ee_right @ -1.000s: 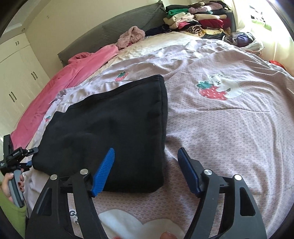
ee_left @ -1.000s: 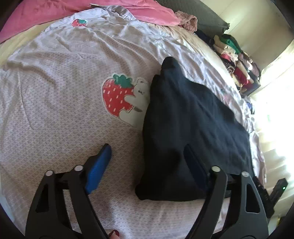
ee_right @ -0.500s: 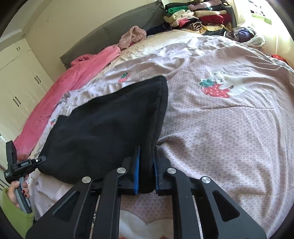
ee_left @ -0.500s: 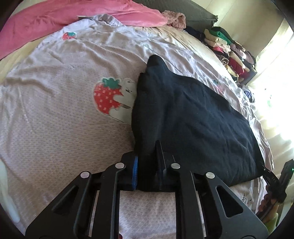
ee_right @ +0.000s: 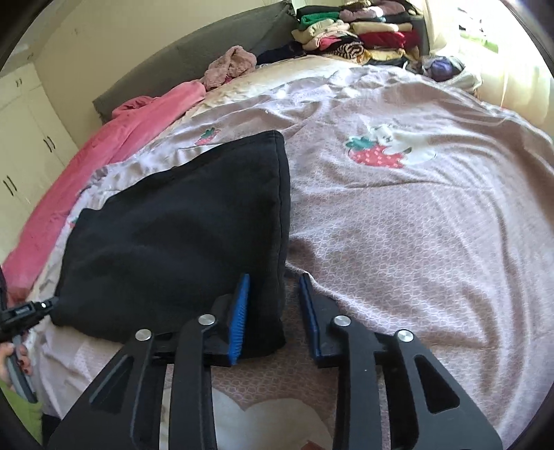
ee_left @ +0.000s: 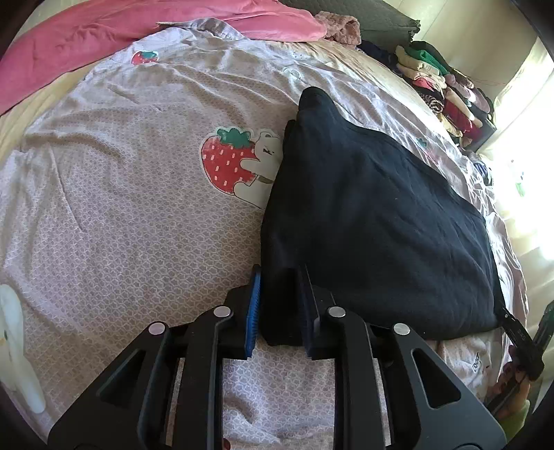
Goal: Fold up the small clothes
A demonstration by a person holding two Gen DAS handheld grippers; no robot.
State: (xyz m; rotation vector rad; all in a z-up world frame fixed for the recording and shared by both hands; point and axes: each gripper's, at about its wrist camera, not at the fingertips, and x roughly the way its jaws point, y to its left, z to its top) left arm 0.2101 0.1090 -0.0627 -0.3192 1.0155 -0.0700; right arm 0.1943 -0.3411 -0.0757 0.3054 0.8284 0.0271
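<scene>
Black garment (ee_left: 374, 221) sits mid-frame on the strawberry bedspread (ee_left: 138, 207), already folded into a rectangle. My left gripper (ee_left: 279, 308) and right gripper (ee_right: 273, 311) straddle its near corners, jaws narrow but easing open. Probably one more fold left.

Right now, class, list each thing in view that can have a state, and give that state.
bed cover, spread out, wrinkled.
black garment, folded, flat on the bed cover.
left hand-held gripper, jaws opening, garment corner filling the gap.
right hand-held gripper, jaws opening, one pad clear of the garment.
clothes pile, folded, stacked.
wardrobe doors, closed.
</scene>
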